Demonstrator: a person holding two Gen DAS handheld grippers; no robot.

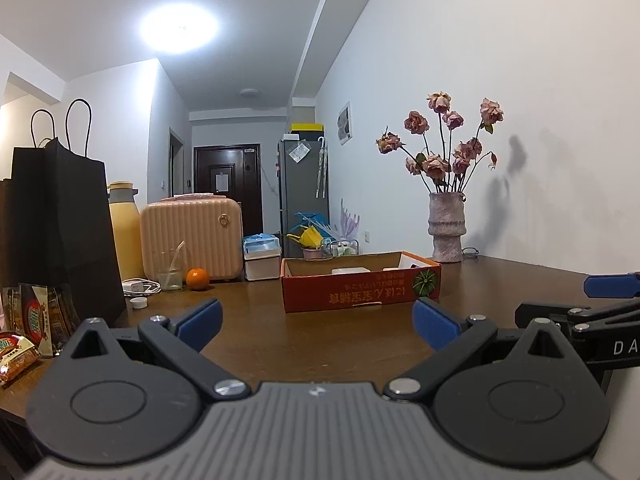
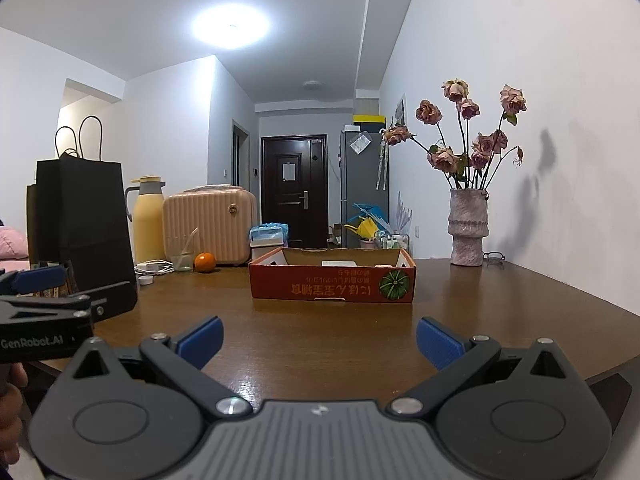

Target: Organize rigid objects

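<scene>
Both grippers wide open, empty, low over table; box straight ahead.
Left to right: snack packs at table edge, black bag, yellow flask, glass, orange, pink case, red box mid-table with white items inside, vase of dried roses by wall. Left gripper jaws spread wide, nothing between. Right gripper same, beside it on the right. Hand on left gripper's grip.
</scene>
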